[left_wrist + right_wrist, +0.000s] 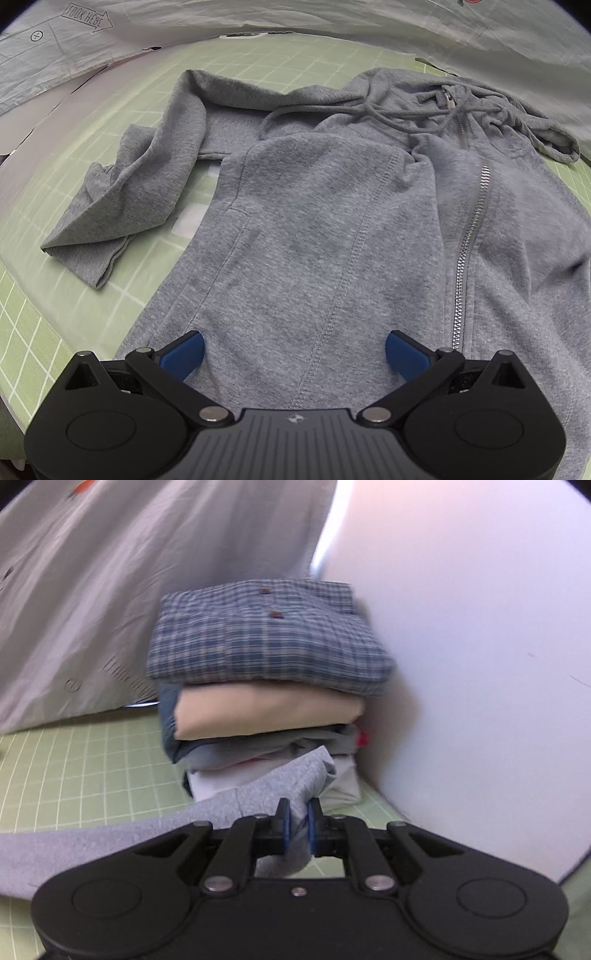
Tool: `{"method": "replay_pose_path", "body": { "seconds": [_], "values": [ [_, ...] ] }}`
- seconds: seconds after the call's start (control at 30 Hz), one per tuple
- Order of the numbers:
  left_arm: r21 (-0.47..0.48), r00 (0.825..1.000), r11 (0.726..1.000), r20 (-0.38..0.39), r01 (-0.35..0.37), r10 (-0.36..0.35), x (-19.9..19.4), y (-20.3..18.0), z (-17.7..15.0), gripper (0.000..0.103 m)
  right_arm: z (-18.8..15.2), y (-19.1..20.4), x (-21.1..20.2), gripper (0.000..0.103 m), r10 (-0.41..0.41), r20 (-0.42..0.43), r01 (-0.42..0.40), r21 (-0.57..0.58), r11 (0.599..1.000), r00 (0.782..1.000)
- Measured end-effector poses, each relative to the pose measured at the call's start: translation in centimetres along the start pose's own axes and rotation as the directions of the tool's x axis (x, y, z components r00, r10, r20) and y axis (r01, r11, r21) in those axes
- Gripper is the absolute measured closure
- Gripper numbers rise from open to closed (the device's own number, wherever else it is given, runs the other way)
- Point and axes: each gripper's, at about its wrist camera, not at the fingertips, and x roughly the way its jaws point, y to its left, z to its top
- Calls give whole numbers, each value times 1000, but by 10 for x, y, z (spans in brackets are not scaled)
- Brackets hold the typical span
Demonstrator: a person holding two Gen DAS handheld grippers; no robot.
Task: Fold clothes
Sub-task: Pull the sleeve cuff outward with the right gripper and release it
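A grey zip-up hoodie lies spread on the green grid mat, hood and drawstrings at the far side, one sleeve bunched out to the left. My left gripper hovers open over the hoodie's near hem, its blue pads wide apart with nothing between them. In the right wrist view my right gripper is shut on a fold of the hoodie's grey fabric, lifted off the mat; the cloth trails away to the lower left.
A stack of folded clothes, topped by a blue plaid shirt, stands just beyond the right gripper against a white wall. A white sheet hangs along the back of the mat.
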Motion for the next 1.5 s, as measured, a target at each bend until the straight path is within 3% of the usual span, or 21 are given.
{"method": "replay_pose_path", "body": {
  "seconds": [0.13,0.33,0.43,0.57,0.73,0.87,0.93,0.97,1.07,1.1,1.17,1.2,1.33,1.4,1.5],
  "values": [
    [1,1000,1000,2,1,-1,0,0,0,0,-26,-10,15,93,-32,-124,38,47,998,992],
    [4,1000,1000,2,3,-3,1,1,0,0,-87,-3,48,93,-47,-318,64,44,997,947],
    [3,1000,1000,3,2,-2,1,1,0,0,-100,-8,48,93,-52,-349,89,89,992,936],
    [2,1000,1000,3,2,-2,1,1,1,0,-94,-23,31,93,-43,-326,110,190,976,944],
    [3,1000,1000,7,3,-3,2,2,1,0,-111,-29,37,93,-33,-385,129,227,965,922],
    [0,1000,1000,15,2,-2,2,2,0,0,-115,-30,39,91,-33,-397,145,255,956,917],
    [0,1000,1000,20,2,-2,2,2,0,0,-112,-29,42,86,-42,-407,150,238,960,913],
    [0,1000,1000,24,2,-2,2,1,-1,0,-112,-28,42,75,-54,-412,158,224,962,910],
    [-1,999,1000,33,2,-2,1,1,-2,0,-110,-22,40,27,-73,-424,166,186,968,903],
    [-2,999,1000,35,2,-2,1,1,-2,0,-109,-18,37,18,-66,-420,157,184,970,905],
    [-4,999,1000,32,2,-2,1,1,-2,0,-108,-8,26,11,-22,-371,108,212,971,929],
    [-1,1000,1000,29,6,-6,1,2,-1,0,-108,-1,19,0,14,-339,70,234,970,941],
    [-33,998,998,37,58,-57,-4,12,0,0,-108,46,-5,0,79,-289,-26,184,983,954],
    [-61,994,995,69,84,-80,-13,25,-1,0,-110,75,-20,0,111,-280,-77,129,989,954],
    [-44,989,997,134,67,-61,-31,46,-3,0,-119,116,-51,0,191,-271,-178,71,982,944]
  ]
}}
